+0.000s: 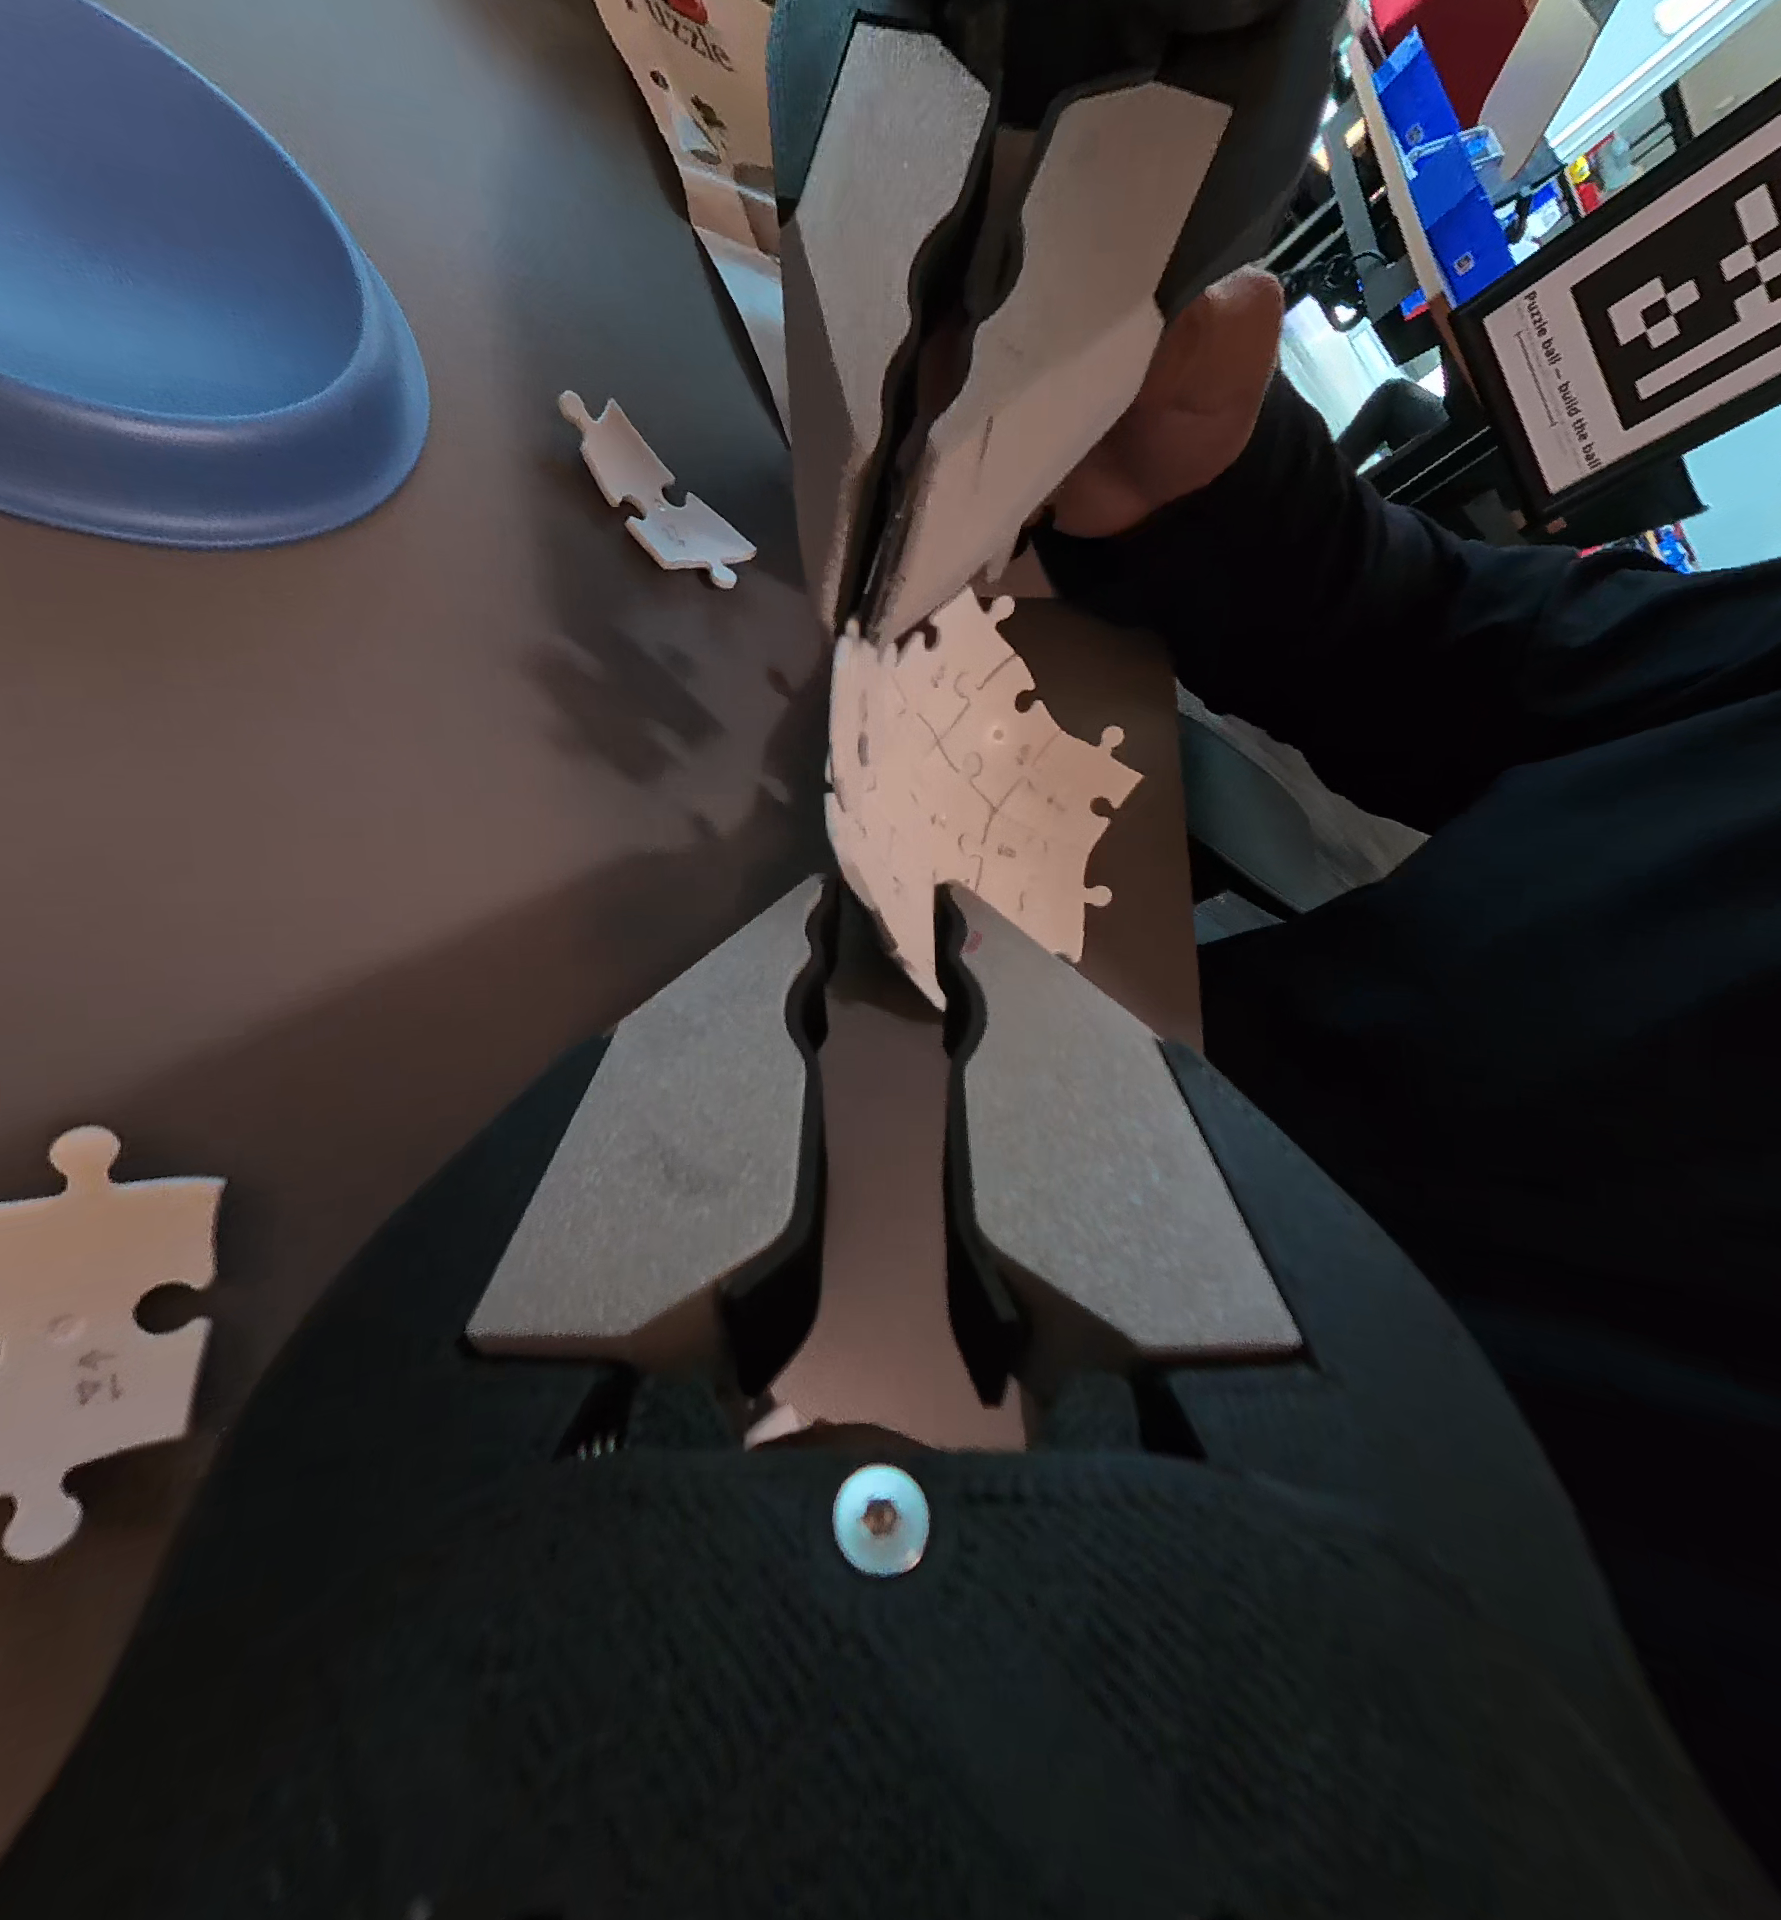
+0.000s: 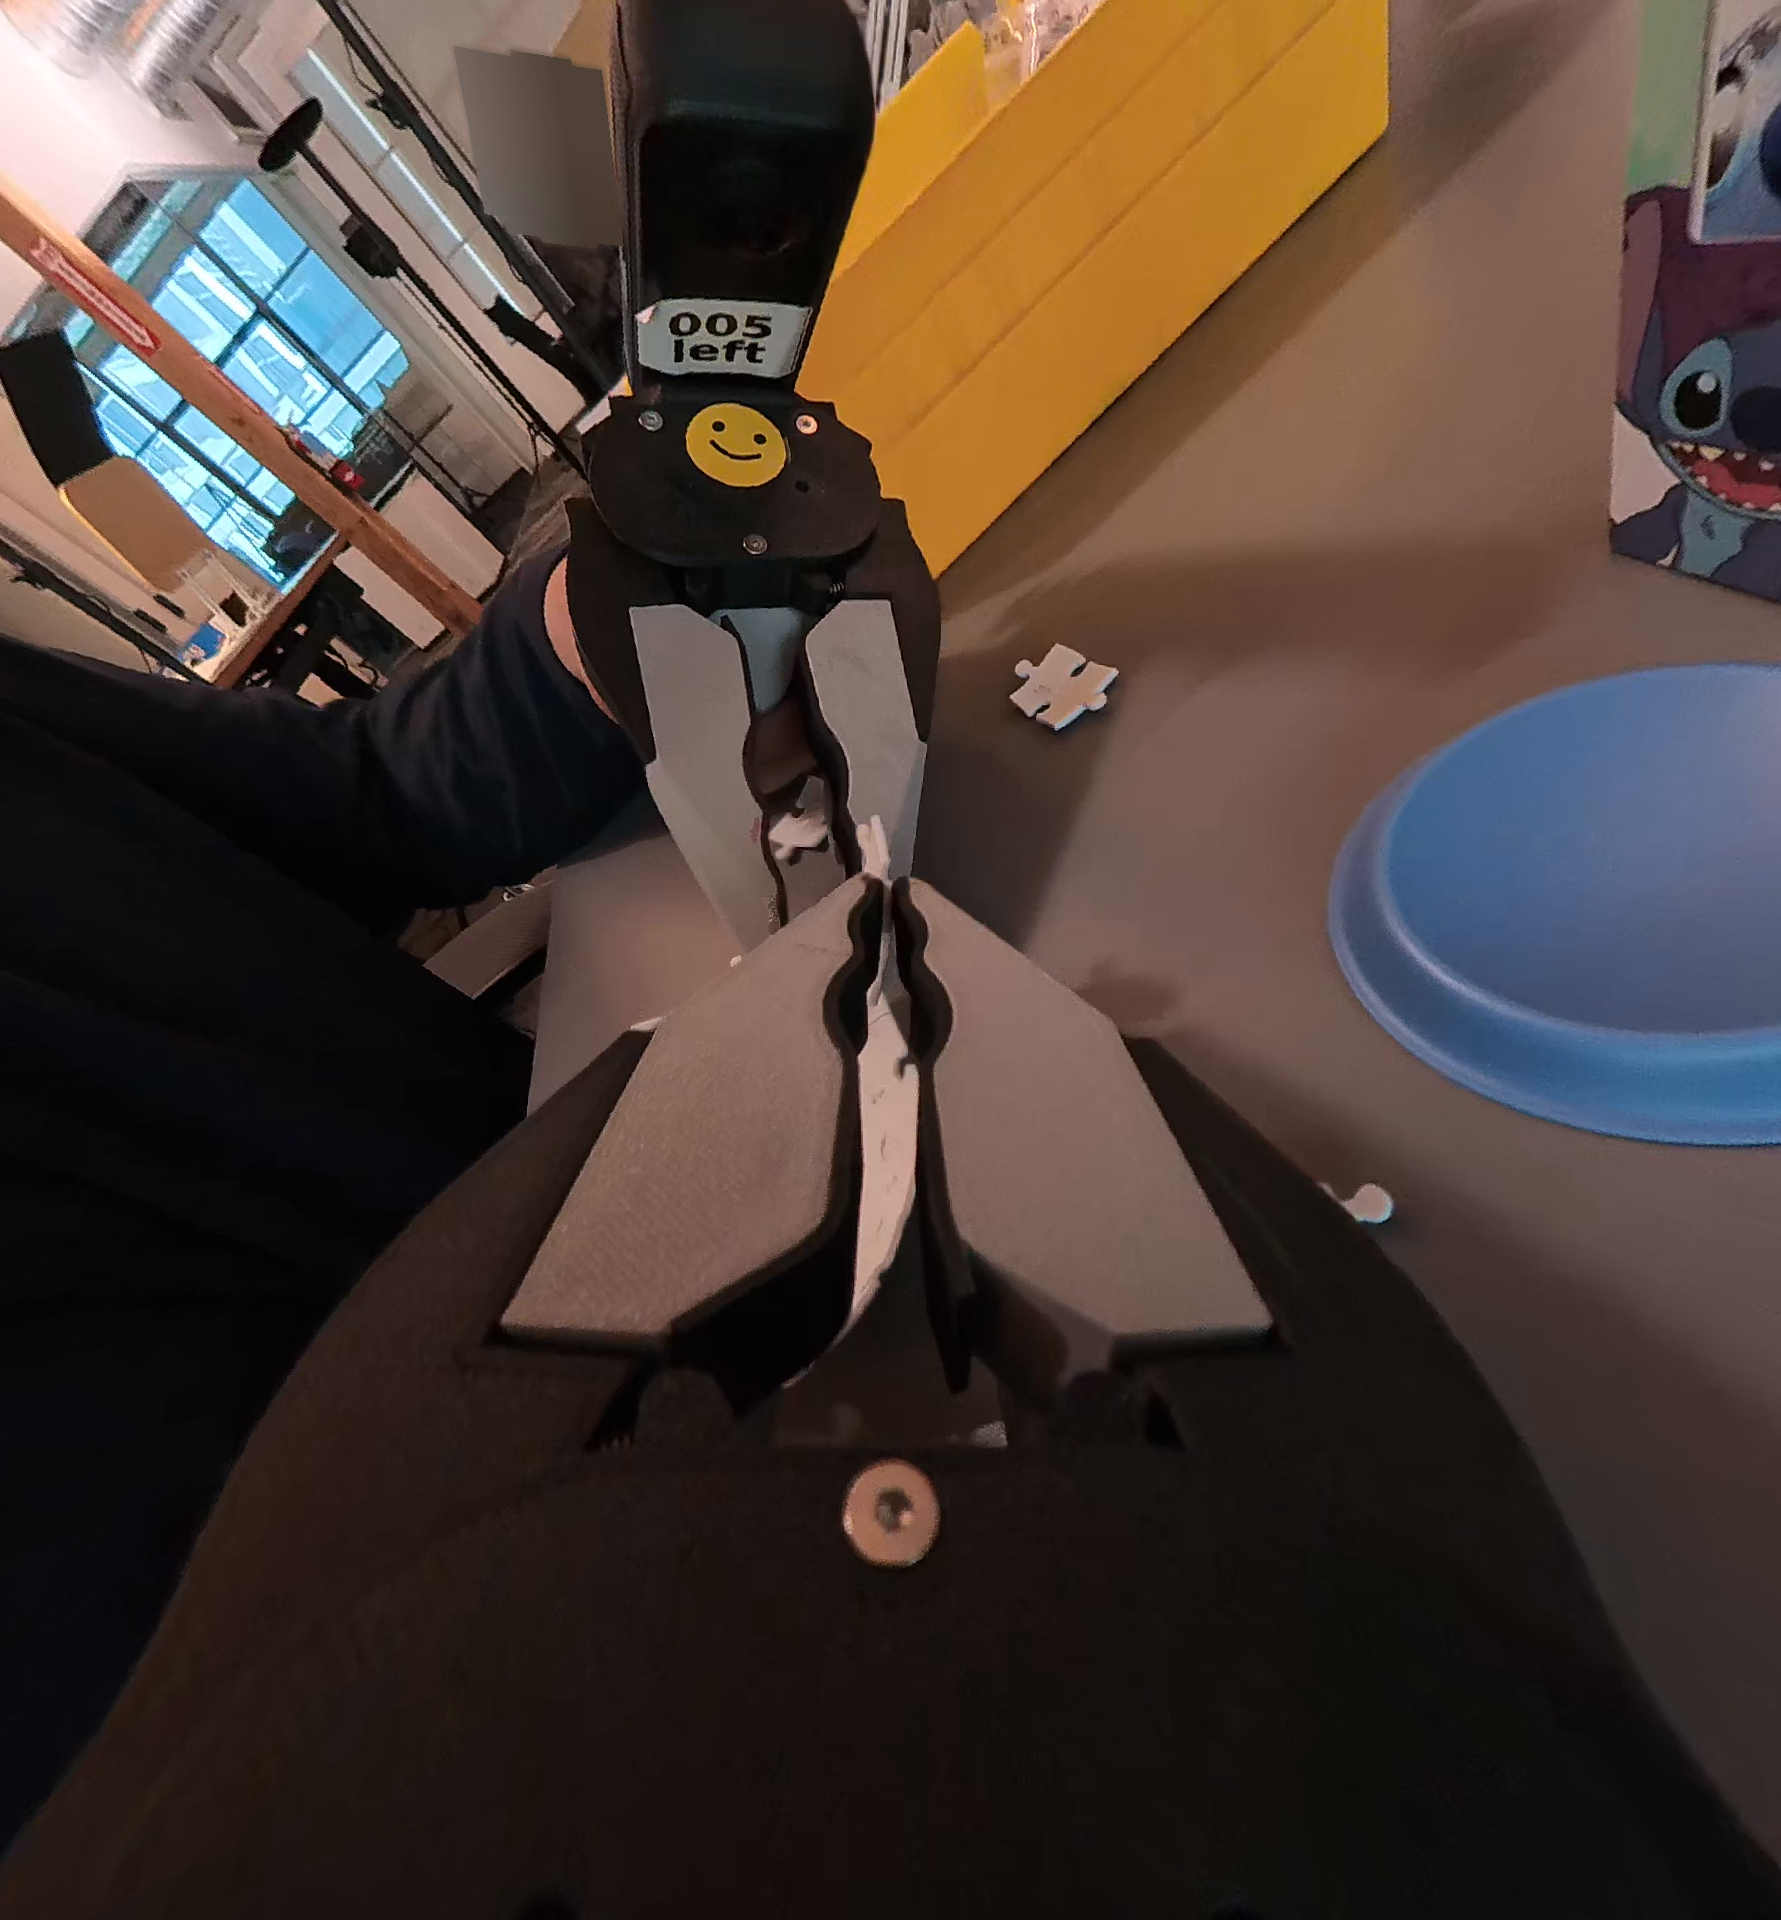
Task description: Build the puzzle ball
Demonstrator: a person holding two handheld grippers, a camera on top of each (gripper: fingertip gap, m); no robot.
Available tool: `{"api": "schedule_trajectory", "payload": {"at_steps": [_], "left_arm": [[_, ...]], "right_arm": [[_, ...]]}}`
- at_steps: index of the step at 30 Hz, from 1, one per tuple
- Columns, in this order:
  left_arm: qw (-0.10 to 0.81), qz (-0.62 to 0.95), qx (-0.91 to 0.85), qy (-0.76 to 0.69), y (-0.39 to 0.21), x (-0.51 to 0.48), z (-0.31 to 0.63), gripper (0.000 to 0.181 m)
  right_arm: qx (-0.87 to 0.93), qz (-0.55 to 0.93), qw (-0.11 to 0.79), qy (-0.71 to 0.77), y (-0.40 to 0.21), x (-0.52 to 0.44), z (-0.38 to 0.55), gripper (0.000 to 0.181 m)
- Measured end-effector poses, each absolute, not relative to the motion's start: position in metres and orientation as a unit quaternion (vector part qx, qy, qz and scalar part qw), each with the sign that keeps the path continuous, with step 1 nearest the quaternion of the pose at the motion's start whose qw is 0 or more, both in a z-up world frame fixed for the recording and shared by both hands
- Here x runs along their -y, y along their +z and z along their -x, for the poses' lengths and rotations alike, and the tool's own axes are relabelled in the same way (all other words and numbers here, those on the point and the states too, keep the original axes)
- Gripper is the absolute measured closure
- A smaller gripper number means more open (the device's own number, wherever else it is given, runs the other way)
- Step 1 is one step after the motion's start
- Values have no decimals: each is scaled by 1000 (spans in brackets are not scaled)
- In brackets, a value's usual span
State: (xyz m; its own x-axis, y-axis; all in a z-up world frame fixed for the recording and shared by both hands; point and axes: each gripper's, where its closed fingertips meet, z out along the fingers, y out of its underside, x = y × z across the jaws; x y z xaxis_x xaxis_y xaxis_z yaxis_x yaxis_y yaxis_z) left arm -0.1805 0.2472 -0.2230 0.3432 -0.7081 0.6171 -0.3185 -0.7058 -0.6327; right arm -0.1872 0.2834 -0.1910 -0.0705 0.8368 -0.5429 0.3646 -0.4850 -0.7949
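A white, partly built curved shell of the puzzle ball [image 1: 969,779] hangs above the brown table between both grippers. My right gripper [image 2: 888,888] is shut on the shell, whose thin white edge [image 2: 884,1122] runs down between its fingers. In the left wrist view the right gripper [image 1: 865,623] comes in from the top and pinches the shell's upper edge. My left gripper [image 1: 888,899] is open. Its fingers stand apart with the shell's lower edge in the gap, and the right finger covers part of the shell. It faces me in the right wrist view [image 2: 813,862].
A blue dish [image 1: 138,312] [image 2: 1592,914] lies on the table [image 1: 346,831]. Loose white pieces lie around: a joined pair [image 1: 657,488], one large piece [image 1: 65,1340], others [image 2: 1062,686] [image 2: 1369,1203]. A yellow bin [image 2: 1073,260], a cartoon picture [image 2: 1738,416] and a marker sign [image 1: 1675,312] stand at the edges. My hands' fingertips stand some 5 cm from each other.
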Motion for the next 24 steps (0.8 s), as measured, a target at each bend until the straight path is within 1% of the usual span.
{"api": "schedule_trajectory", "payload": {"at_steps": [6, 7, 11, 24], "left_arm": [[203, 806, -332, -445, -229, -243, 182, 166], [208, 805, -334, -444, -228, -243, 182, 171], [216, 803, -346, -434, -228, -245, 181, 180], [229, 782, -349, -462, -224, -246, 177, 181]], "right_arm": [[460, 650, 213, 566, -191, -285, 187, 181], [461, 650, 213, 565, -191, -284, 187, 181], [464, 647, 195, 573, -192, -278, 187, 181], [477, 629, 204, 580, -187, -269, 191, 181]]}}
